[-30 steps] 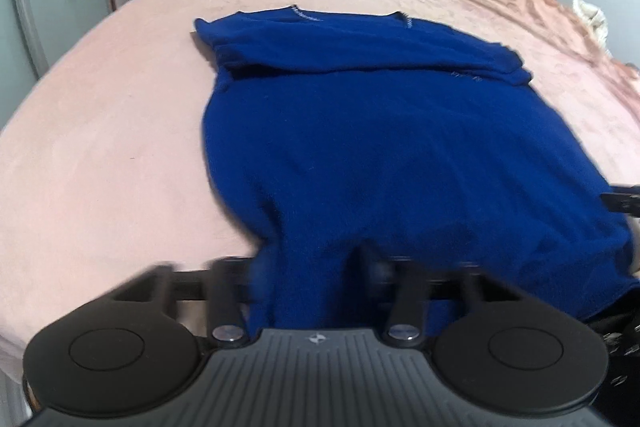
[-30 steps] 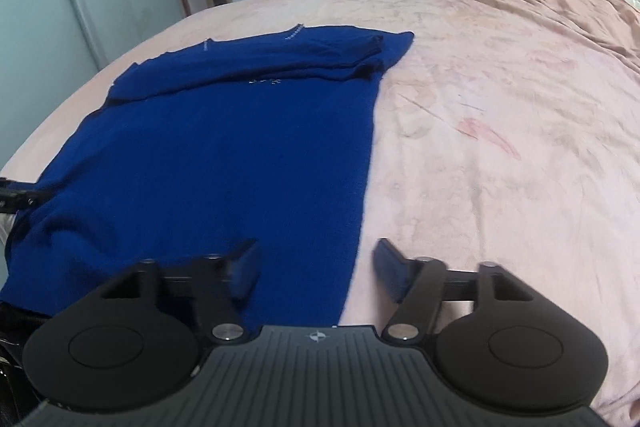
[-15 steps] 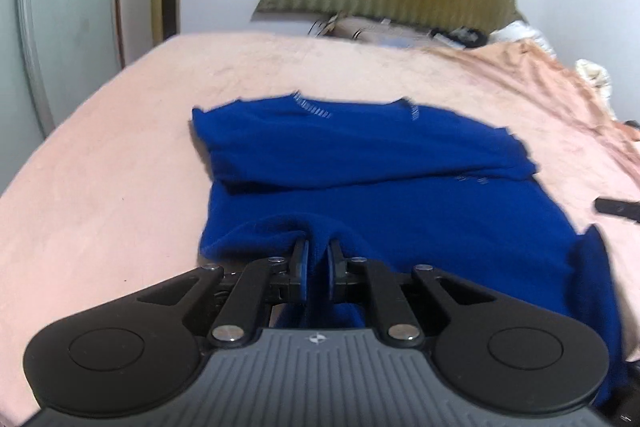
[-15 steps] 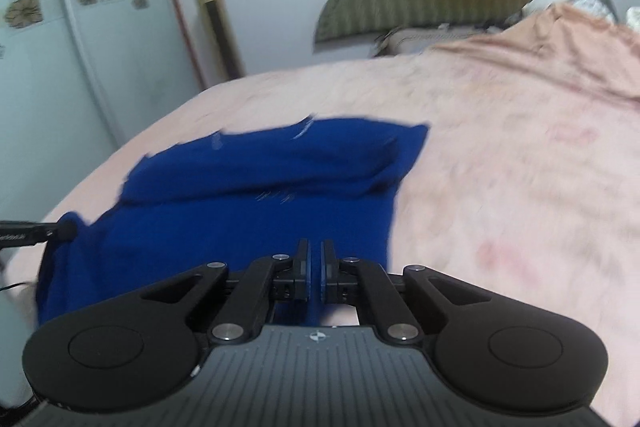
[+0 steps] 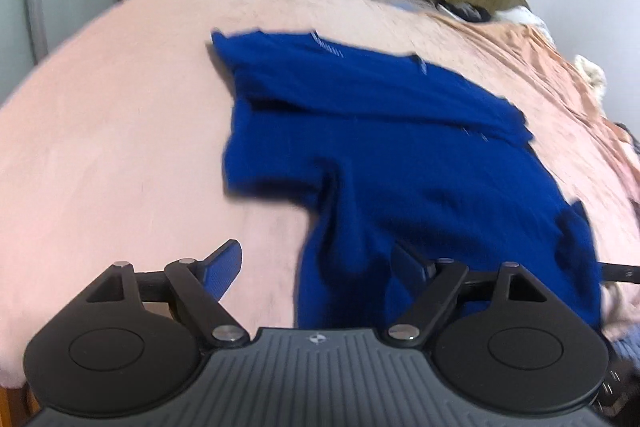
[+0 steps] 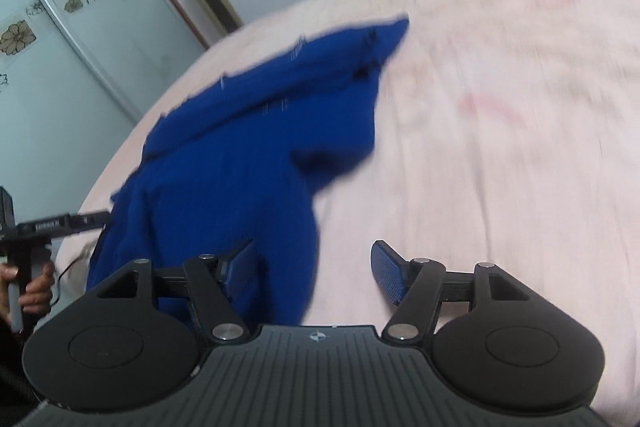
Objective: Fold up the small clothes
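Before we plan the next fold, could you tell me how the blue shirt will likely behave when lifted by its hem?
The blue shirt is probably floppy: its near edge lies bunched. It likely sags between pinch points. On the plush pink blanket it may drag, not slide.

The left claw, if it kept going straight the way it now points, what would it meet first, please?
Most likely the blue shirt: the left claw, its jaws opening with nothing pinched, points down at the rumpled near hem on the pink bedspread. Depth is hard to judge through the blur.
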`<state>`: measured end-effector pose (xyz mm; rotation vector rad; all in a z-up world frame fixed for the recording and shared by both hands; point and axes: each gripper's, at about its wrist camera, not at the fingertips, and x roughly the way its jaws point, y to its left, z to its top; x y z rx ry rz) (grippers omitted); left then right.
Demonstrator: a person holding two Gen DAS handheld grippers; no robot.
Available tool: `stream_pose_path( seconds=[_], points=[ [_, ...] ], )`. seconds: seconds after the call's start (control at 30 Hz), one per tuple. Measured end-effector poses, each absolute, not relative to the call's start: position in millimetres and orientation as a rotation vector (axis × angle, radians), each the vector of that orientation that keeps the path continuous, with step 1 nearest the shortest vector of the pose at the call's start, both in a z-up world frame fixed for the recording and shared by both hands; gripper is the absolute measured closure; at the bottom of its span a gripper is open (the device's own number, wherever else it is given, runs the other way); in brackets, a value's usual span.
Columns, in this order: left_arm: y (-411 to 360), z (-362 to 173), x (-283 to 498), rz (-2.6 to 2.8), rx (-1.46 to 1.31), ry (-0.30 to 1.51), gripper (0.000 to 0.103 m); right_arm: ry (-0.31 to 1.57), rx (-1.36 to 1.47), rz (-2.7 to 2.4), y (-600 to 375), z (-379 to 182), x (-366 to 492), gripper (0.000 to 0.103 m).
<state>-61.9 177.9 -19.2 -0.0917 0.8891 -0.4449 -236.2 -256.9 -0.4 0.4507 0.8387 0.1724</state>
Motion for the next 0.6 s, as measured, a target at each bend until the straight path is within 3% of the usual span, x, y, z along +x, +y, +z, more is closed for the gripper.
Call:
stream_pose_path(
  seconds=[0.1,0.17,0.27,0.3,0.37,0.43,0.6],
  points=[
    [182,-27,-71,-0.533,-0.132,0.981,0.022,0.861,0.410,0.212,-242,2,-247,0.033],
    [174,-27,-85,-0.552,-0.071,0.962,0.024,0.874,0.383,0.234,-230,4,-249,0.040],
    [157,-26,-98,-0.607,-0.003,0.957,0.046,0.892,0.297,0.276,-205,6,-249,0.048],
    [152,-25,-101,-0.623,0.019,0.955,0.066,0.895,0.269,0.293,-197,7,-248,0.052],
    [142,-24,-104,-0.641,0.046,0.973,0.088,0.907,0.232,0.328,-184,8,-243,0.066],
    [140,-22,-105,-0.636,0.047,0.971,0.090,0.913,0.231,0.361,-178,8,-239,0.089],
    [145,-1,-109,-0.656,0.001,0.906,0.091,0.846,0.294,0.369,-187,24,-236,0.090]
  ],
)
